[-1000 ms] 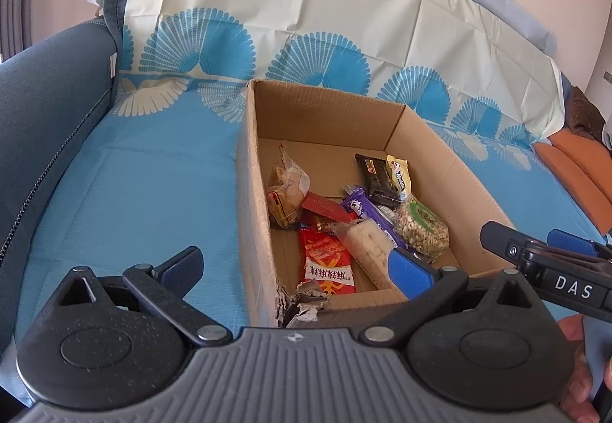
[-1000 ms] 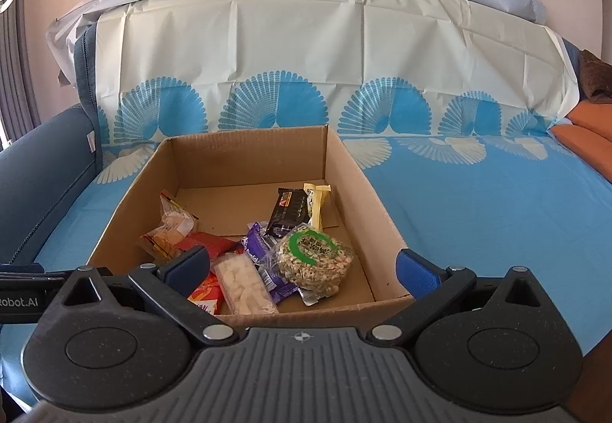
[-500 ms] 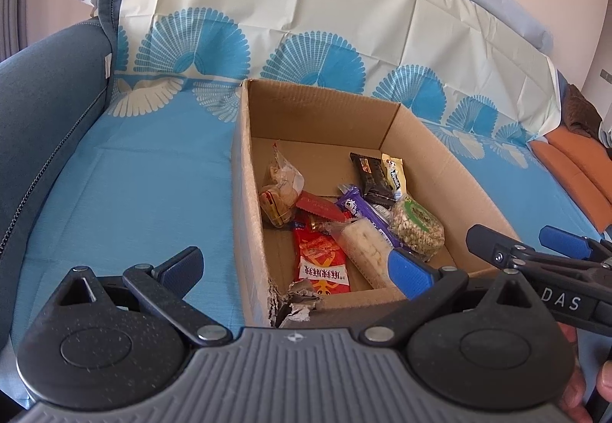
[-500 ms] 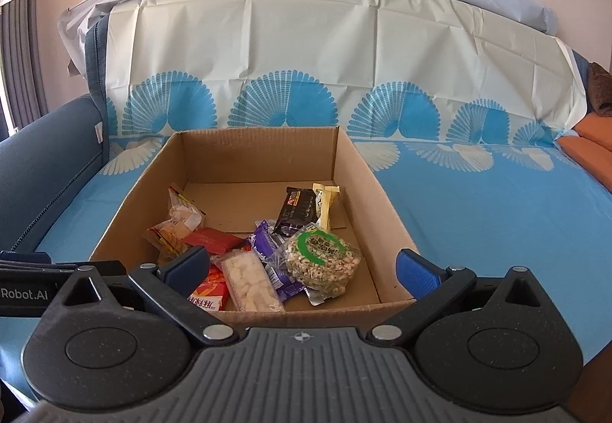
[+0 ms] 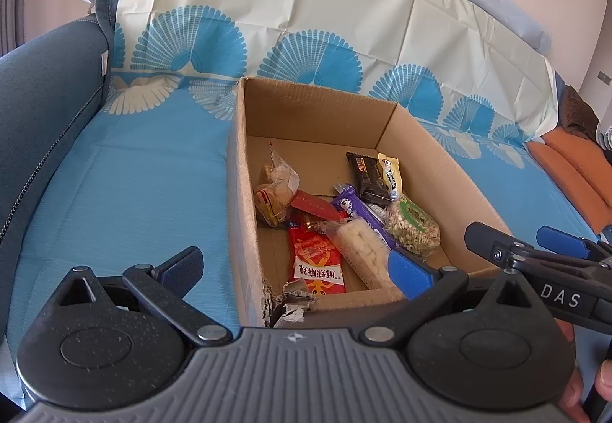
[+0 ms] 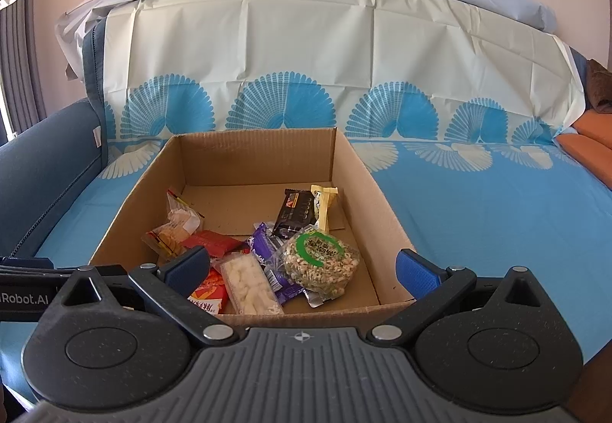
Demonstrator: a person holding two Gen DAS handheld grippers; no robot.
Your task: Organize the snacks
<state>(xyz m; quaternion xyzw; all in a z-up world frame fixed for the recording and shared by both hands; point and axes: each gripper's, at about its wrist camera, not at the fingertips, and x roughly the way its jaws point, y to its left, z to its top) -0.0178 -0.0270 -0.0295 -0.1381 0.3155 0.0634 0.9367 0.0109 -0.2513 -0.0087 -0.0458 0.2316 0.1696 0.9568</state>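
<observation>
Blue cloth with white and blue fan patterns (image 6: 478,216) covers the whole sofa, seat and back, and it fills most of both views. On it, in the middle of the frame, stands an open cardboard box (image 6: 363,189), whose near left corner is torn in the left wrist view. All the snacks I can see lie inside this box, loosely piled toward its near side; none lies on the cloth around it. This fits two stages: snacks gathered in and finished, or snacks waiting to be sorted out of the box. The left gripper (image 5: 294,266) hangs over the near left wall of the box with jaws wide and nothing between them. The right gripper (image 6: 302,266) hangs over the near edge, also spread wide and empty. Among the snacks, the round puffed-grain cake with a green ring (image 6: 321,258) is biggest, at the lower right of the pile. Beside it lie a white rice bar (image 6: 250,281), a red packet (image 5: 317,258), a purple wrapper (image 6: 267,254) and a dark chocolate bar (image 6: 296,212). In my judgement, any grasp here should come straight down on one wrapper only, because the packets overlap and slip easily.
</observation>
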